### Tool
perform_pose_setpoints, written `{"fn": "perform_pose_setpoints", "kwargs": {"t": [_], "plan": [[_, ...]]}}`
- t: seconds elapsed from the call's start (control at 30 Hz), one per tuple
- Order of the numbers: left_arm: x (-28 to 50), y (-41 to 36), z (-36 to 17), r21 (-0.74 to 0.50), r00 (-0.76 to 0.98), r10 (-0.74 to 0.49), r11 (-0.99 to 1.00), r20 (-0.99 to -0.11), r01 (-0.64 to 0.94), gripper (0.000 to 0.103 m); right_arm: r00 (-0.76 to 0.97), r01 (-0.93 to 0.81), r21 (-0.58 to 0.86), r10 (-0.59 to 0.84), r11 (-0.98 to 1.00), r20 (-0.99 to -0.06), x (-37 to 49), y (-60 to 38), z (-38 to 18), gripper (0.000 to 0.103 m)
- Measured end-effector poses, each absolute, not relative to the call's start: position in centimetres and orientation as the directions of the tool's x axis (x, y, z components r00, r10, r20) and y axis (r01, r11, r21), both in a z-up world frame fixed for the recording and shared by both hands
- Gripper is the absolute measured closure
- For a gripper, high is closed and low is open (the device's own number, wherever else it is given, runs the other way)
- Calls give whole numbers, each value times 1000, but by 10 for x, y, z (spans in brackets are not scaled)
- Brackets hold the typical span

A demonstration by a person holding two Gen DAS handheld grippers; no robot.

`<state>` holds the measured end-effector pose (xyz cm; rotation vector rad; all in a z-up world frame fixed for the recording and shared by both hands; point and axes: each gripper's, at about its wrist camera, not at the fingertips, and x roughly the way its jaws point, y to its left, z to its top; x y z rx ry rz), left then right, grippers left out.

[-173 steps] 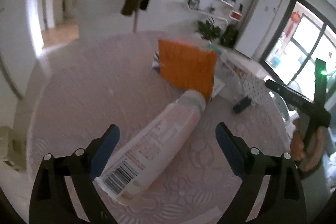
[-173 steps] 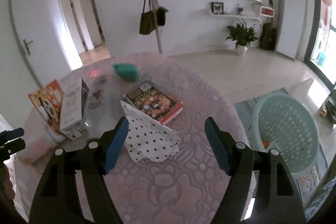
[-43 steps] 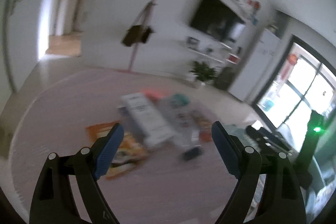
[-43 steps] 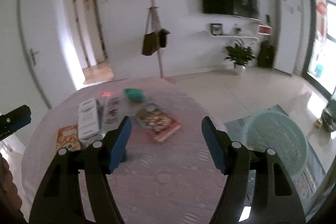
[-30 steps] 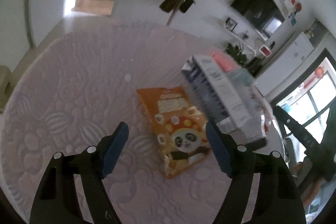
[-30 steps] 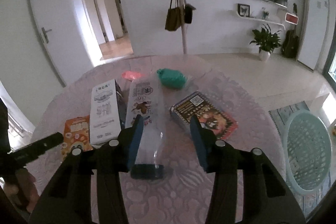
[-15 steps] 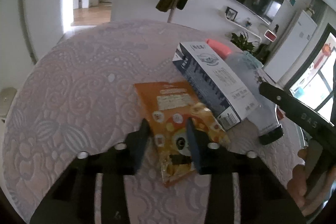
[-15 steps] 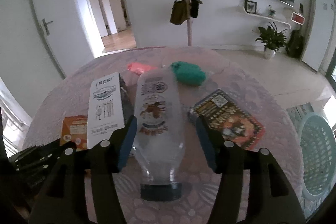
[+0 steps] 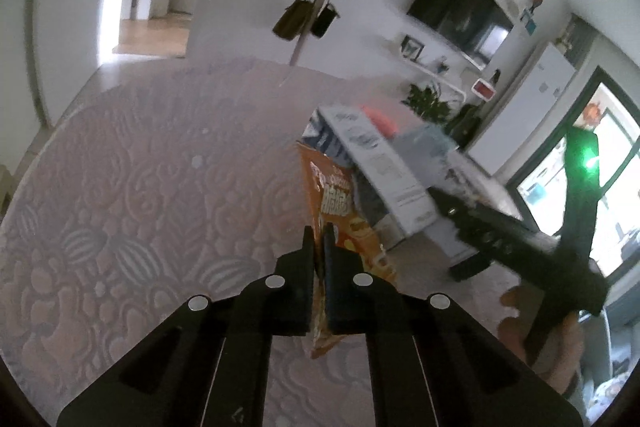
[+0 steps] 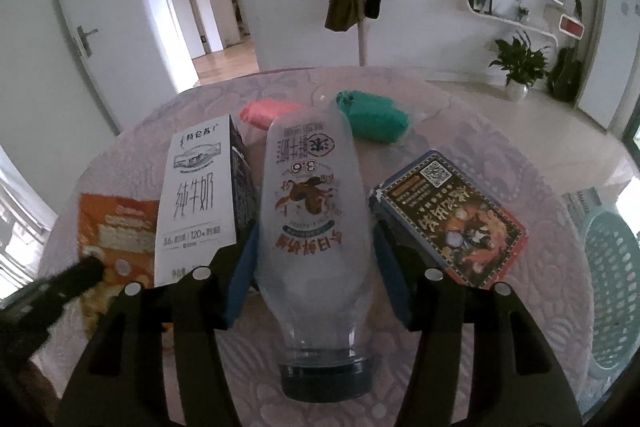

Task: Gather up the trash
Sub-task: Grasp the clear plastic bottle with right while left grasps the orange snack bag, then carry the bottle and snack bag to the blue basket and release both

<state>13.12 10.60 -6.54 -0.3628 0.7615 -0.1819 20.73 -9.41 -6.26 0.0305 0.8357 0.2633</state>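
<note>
We have both tongs engaged with trash, and neither item has yet reached a bin. The left tongs (image 9: pixel 319 247) are fully closed on the orange snack bag (image 9: pixel 340 203), which hangs edge-on from the pads, its long axis running away from us toward the milk carton (image 9: pixel 376 167). The right tongs (image 10: pixel 316 267) stand partly open around the clear plastic bottle (image 10: pixel 312 227); their jaws have just been closing slightly, with the bottle's body between the blue pads, which appear to press its sides. The bottle lies near the counter's (image 10: pixel 540 287) near edge, long axis pointing away from us, dark cap nearest us, base toward the far edge. Still on the counter: the milk carton, a green bundle (image 10: pixel 372 115), a pink bundle (image 10: pixel 268 113) and a flat printed packet (image 10: pixel 448 223). A pale basket (image 10: pixel 608 279) stands beyond the right edge, probably the destination.
</note>
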Motion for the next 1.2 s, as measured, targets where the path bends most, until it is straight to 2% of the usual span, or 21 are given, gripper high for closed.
{"fn": "perform_pose_setpoints", "kwargs": {"t": [0.3, 0.57, 0.67, 0.93, 1.2], "plan": [[106, 108, -32, -403, 770, -302, 913, -562, 64, 101, 690, -191, 172, 257, 966, -677, 176, -116, -46, 50], [88, 75, 5, -410, 795, -383, 893, -470, 188, 101, 760, -127, 166, 203, 978, -617, 147, -158, -18, 50], [90, 52, 12, -413, 783, -450, 869, -429, 273, 101, 788, -109, 141, 171, 984, -591, 136, -177, -8, 50], [112, -29, 19, -373, 728, -541, 835, -422, 404, 101, 841, 29, 115, 38, 993, -540, 115, -254, 12, 50], [147, -132, 24, -340, 639, -629, 777, -443, 529, 101, 846, 212, 153, -103, 965, -523, 98, -351, 15, 50]]}}
